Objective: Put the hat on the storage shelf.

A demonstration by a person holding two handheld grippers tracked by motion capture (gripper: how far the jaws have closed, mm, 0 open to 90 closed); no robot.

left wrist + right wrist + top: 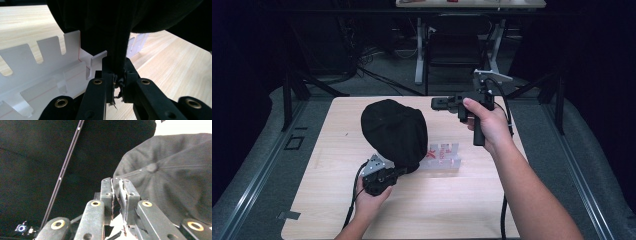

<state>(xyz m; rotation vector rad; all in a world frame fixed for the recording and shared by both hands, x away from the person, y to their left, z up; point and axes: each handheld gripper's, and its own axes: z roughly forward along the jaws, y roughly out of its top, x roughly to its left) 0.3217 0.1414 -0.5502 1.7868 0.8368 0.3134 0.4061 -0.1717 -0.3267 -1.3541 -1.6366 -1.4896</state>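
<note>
Where L fingers (119, 82) pinched: cap (117, 27) fabric.

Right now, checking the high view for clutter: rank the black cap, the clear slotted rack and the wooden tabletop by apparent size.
1. wooden tabletop
2. black cap
3. clear slotted rack, partly hidden under the cap, so its size is uncertain.

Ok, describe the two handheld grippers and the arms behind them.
Both are black pistol-grip tools. The left gripper and right gripper each carry a grey three-cornered plate and trail a black cable. Their jaws are black linkages with brass-ringed pivots. Both forearms are bare, no sleeves visible.
</note>
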